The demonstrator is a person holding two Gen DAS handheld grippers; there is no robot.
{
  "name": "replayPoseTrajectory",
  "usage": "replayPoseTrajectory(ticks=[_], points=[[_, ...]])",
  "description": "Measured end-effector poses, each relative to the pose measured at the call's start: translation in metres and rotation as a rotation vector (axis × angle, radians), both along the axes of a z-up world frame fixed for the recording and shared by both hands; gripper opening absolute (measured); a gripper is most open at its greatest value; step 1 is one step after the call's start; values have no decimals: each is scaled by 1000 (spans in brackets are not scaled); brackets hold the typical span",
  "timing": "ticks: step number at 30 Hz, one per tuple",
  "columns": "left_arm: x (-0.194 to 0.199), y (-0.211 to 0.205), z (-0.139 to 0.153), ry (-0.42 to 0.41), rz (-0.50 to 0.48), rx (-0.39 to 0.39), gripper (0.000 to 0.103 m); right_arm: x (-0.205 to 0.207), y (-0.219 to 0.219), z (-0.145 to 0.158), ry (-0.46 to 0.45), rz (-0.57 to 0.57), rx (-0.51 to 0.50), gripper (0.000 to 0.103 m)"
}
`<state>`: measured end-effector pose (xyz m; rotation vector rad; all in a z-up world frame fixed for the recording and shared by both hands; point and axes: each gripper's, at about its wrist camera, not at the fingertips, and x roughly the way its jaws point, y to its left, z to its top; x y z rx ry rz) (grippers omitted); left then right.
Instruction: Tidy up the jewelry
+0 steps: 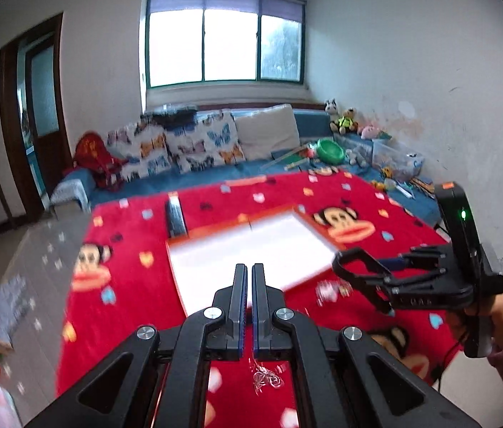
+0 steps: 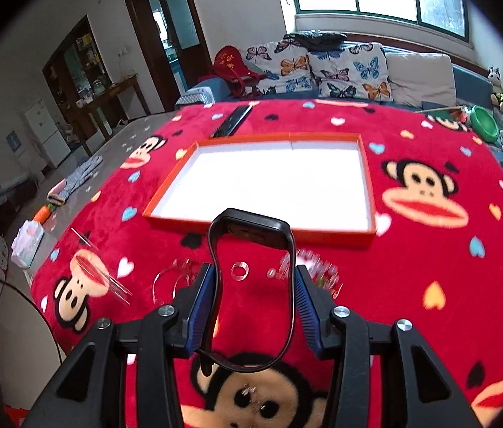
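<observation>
1. Over on the left, the left gripper (image 1: 249, 267) has its jaws pressed together with nothing visible between them. It hovers over the red monkey-print fleece blanket (image 2: 412, 267), and a tangled silver chain (image 1: 265, 380) shows just beneath it.
2. Centre stage is the shallow orange-rimmed box with a white floor (image 2: 369, 185), the likely destination.
3. On the right, the right gripper (image 2: 251, 271) has the black flexible loop bracelet (image 2: 249, 219) clamped between its blue pads (image 2: 199, 303), above the blanket and just short of the box's near rim.
4. The loop's long axis runs along the fingers, with its broad squared end pointing forward at the box.
5. To do this well:
   - Keep the squeeze gentle, because the band looks bendy.
   - Clear the rim.
   - Lower it flat, then release.
</observation>
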<state>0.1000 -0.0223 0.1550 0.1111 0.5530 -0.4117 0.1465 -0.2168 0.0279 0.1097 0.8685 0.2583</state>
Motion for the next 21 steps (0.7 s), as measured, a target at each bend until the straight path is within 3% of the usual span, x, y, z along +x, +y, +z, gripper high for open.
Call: replayPoseTrajectory(ticks=[5,9,13,21], points=[[41,-4,36,-38,7,25,1,22,-10,9,-9,-15,-6,49],[63,-5,40,-23,-1,36,1,32,-15,12,-15,-23,-16,49],[63,-8,18,21,-12,44,1,32,-15,10,-17,-20,-16,49],[33,-19,-55,153,-47,49,1,21,-8,2,-9,-6,14,49]])
